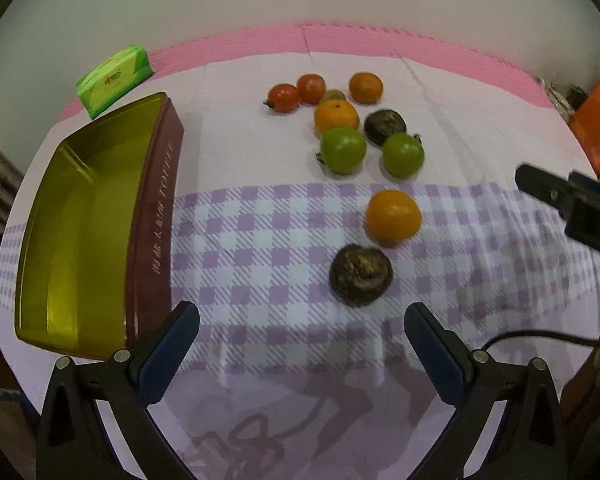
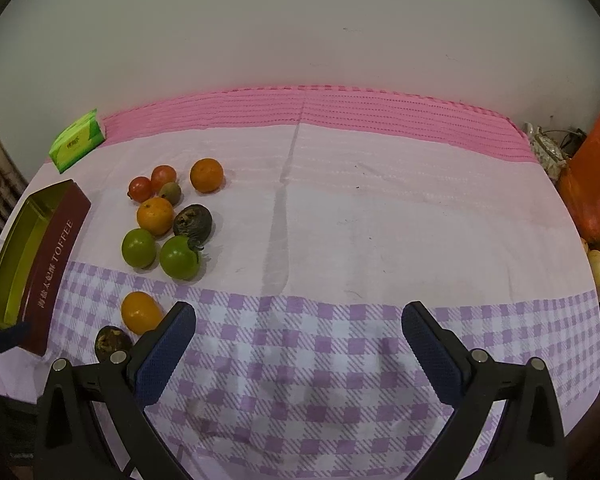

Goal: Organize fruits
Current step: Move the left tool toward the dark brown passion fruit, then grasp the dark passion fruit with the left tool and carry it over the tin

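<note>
Ten or so fruits sit loose on the desk [image 1: 284, 216], all right of the empty toffee tin [image 1: 80, 232], so nothing's sorted yet. Left claw [image 1: 302, 322] is spread wide, empty, just short of the dark wrinkly fruit [image 1: 360, 274] beside the tin. Right claw [image 2: 299, 320] is spread too, over bare cloth. Next move, I'd guess: drop over that fruit and squeeze gently.
</note>
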`<state>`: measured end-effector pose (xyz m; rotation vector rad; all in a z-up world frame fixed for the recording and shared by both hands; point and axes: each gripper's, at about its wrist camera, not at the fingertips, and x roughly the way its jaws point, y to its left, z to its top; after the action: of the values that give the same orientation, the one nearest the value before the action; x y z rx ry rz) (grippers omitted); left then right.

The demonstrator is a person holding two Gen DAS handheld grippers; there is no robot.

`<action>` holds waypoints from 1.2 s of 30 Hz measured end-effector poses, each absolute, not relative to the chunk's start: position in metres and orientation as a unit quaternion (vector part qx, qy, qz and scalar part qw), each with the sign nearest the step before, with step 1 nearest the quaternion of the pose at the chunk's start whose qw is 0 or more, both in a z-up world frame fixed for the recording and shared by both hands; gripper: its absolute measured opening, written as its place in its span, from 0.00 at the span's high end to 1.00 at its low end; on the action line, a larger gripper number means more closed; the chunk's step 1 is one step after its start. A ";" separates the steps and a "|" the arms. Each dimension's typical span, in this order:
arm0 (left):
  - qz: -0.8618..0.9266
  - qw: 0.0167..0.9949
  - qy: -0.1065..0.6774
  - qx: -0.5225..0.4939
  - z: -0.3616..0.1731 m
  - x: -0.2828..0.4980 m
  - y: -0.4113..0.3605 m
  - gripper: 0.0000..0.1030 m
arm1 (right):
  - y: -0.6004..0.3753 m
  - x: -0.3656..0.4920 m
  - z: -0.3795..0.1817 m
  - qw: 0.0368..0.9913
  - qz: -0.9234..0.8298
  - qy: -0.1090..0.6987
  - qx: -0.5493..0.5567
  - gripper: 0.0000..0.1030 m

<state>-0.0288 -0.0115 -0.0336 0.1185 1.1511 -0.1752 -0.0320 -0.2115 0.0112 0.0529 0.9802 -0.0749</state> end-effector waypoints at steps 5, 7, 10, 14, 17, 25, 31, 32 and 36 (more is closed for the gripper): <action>-0.099 0.831 0.543 0.060 -0.036 -0.024 -0.023 0.18 | -0.213 -0.032 0.012 0.881 -0.033 0.471 0.026 0.00; -0.108 0.831 0.541 0.067 -0.037 -0.022 -0.030 0.21 | -0.212 -0.032 0.011 0.881 -0.034 0.471 0.027 0.00; -0.114 0.829 0.542 0.076 -0.041 -0.016 -0.037 0.25 | -0.212 -0.032 0.011 0.881 -0.033 0.472 0.027 0.00; -0.113 0.822 0.552 0.080 -0.048 -0.006 -0.042 0.42 | -0.214 -0.031 0.011 0.880 -0.034 0.473 0.030 0.00; -0.122 0.818 0.557 0.076 -0.052 -0.001 -0.045 0.48 | -0.216 -0.030 0.010 0.880 -0.033 0.473 0.034 0.00; -0.123 0.819 0.556 0.074 -0.055 0.006 -0.048 0.61 | -0.216 -0.030 0.009 0.880 -0.034 0.472 0.037 0.00; -0.116 0.818 0.558 0.077 -0.049 0.001 -0.042 0.61 | -0.215 -0.030 0.005 0.877 -0.033 0.477 0.035 0.00; -0.114 0.820 0.556 0.079 -0.046 0.000 -0.040 0.61 | -0.214 -0.030 0.004 0.876 -0.033 0.479 0.035 0.00; -0.109 0.833 0.539 0.062 -0.024 -0.005 -0.017 0.61 | -0.210 -0.030 -0.001 0.874 -0.030 0.485 0.030 0.00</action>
<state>-0.0051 -0.0174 -0.0239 0.1308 1.1434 -0.2302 -0.0300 -0.2104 -0.0012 0.0624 1.0120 -0.0620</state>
